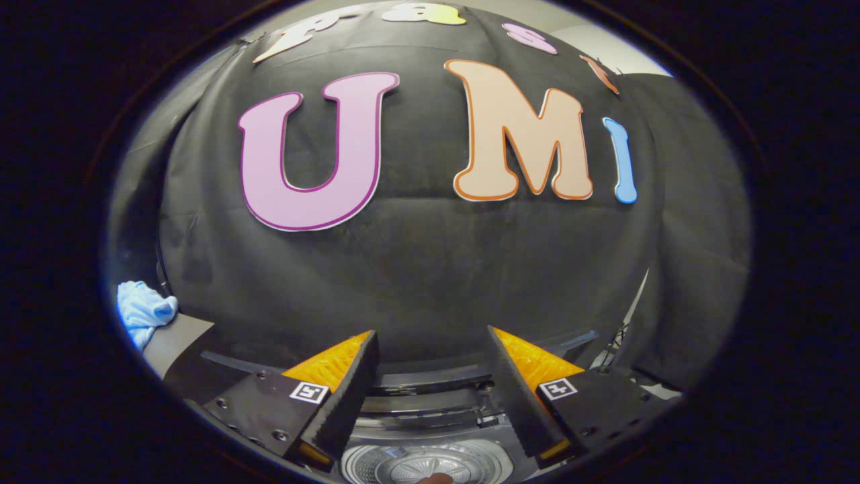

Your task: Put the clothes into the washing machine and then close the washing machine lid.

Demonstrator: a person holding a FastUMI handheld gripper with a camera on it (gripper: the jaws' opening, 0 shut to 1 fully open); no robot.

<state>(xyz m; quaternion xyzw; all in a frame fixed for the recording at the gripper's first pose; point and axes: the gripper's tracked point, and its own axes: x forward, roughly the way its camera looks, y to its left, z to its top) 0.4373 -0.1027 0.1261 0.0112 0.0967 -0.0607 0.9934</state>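
text: none legible | hand-held gripper (430,376) fingers apart: unreadable square markers

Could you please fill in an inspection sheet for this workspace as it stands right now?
Surface: grey ledge off to the left of the fingers, partly seen.
Job's things: light blue cloth bunched on that ledge; washing machine drum open below and between the fingers, lid up.
Clutter: nothing seen.
Grippers: gripper open, fingers apart, holding nothing, above the drum.
Cables: nothing seen.
Surroundings: black cloth wall beyond the fingers.

Black cloth wall (416,269) ahead, pale wall (605,40) above it, grey surface (178,333) at its foot.
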